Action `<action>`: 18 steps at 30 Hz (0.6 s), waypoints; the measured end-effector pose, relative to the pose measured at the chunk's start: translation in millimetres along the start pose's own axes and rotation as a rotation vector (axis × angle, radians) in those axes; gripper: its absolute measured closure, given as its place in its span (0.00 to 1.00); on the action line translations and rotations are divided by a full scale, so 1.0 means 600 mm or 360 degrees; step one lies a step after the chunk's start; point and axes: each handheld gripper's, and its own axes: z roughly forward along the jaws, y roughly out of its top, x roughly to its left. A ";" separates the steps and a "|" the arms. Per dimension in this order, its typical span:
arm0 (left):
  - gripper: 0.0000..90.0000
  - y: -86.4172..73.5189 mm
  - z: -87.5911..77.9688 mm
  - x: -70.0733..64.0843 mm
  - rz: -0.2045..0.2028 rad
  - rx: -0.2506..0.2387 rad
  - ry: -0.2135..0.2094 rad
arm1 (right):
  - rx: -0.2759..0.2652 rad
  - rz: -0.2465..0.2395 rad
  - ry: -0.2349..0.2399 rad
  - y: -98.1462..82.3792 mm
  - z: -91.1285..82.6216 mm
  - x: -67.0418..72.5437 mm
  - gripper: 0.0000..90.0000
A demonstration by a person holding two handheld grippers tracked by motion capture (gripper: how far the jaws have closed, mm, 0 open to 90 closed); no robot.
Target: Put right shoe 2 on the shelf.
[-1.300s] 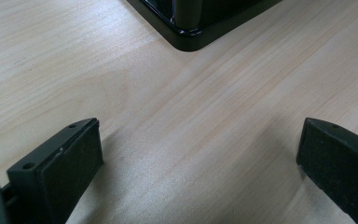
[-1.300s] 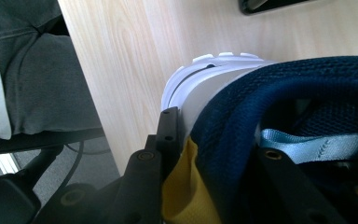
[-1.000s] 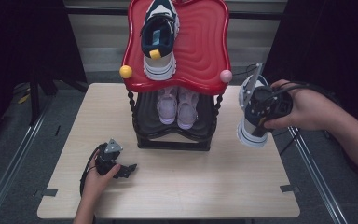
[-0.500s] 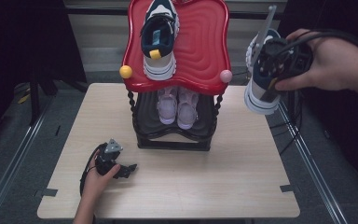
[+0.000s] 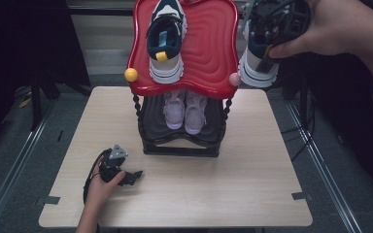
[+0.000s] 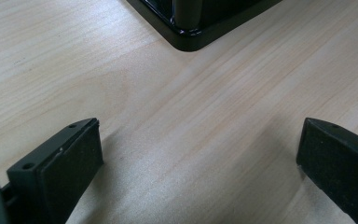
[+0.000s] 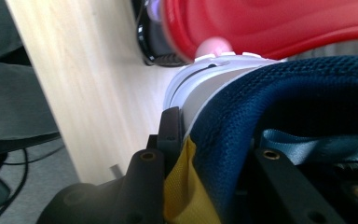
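Right gripper (image 5: 264, 41) is seen clamped on the collar of a navy shoe (image 5: 257, 68), held aloft just right of the red shelf (image 5: 209, 48). Its mate (image 5: 165, 43) lies on that shelf, to the gripper's left, long axis front to back, heel toward the person; the free spot lies beside it. Shoe: navy mesh upper, white rubber sole, yellow tab. Shelf: glossy, rippled plastic. Left gripper (image 5: 126, 175) rests open on the wooden table (image 5: 223, 194), empty, well apart.

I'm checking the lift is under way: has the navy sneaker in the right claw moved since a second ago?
Yes. The navy sneaker, held in the right claw, has gone from beside the rack's lower shelf up to the red top tray.
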 end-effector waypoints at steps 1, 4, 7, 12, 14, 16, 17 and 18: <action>0.00 0.000 0.000 0.000 0.0001 0.0001 0.0000 | -0.0002 -0.0017 -0.0016 0.006 0.000 -0.001 0.81; 0.00 0.000 0.000 0.000 0.0001 0.0000 0.0000 | -0.0031 -0.0033 -0.0015 0.023 0.000 -0.003 0.81; 0.00 0.000 0.000 0.000 0.0001 0.0000 0.0001 | -0.0035 -0.0070 -0.0036 0.041 0.002 -0.004 0.81; 0.00 0.000 0.000 0.000 0.0001 0.0001 0.0000 | -0.0031 -0.0111 -0.0044 0.070 0.013 -0.007 0.81; 0.00 0.000 0.000 0.000 0.0001 0.0000 0.0000 | -0.0036 -0.0121 -0.0054 0.078 0.018 -0.009 0.81; 0.00 0.000 0.000 0.000 0.0001 0.0001 0.0000 | -0.0037 -0.0125 -0.0044 0.085 0.024 -0.010 0.81; 0.00 0.000 0.000 0.000 0.0005 0.0001 0.0005 | -0.0049 -0.0123 -0.0031 0.088 0.027 -0.011 0.81; 0.00 0.000 0.000 0.000 0.0001 0.0000 0.0000 | -0.0049 -0.0137 -0.0022 0.092 0.030 -0.012 0.81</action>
